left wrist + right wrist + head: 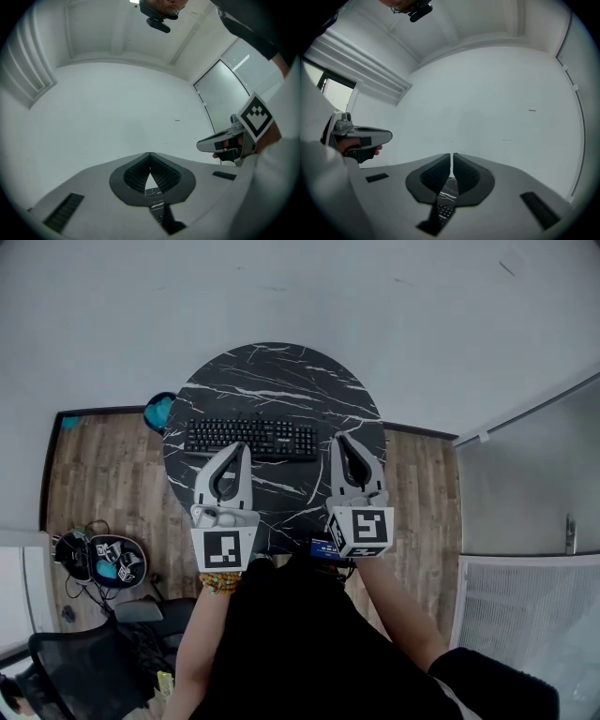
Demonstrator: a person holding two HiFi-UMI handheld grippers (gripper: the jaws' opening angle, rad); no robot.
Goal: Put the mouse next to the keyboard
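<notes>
Mouse nowhere in plain sight: no view shows it on the black marble table [281,371], so which way it lies from either claw cannot be told. A small blue thing [323,547] at the table's near edge, half hidden under the right gripper's marker cube, is too covered to name.

What does show is the keyboard [250,439], with its long axis running left to right across the table, just ahead of both hands. In the head view, the left gripper [241,446] has its tips over the keyboard's near edge. The right gripper [339,439] points just past the keyboard's right end, over bare marble. Both claws are closed and empty: the left one's jaws meet at the tips, and the right one's leave only a thin slit with keys and marble seen below.

My judgement is that the right hand is nearer the free spot beside the keyboard's right end, but the mouse must be found first.
</notes>
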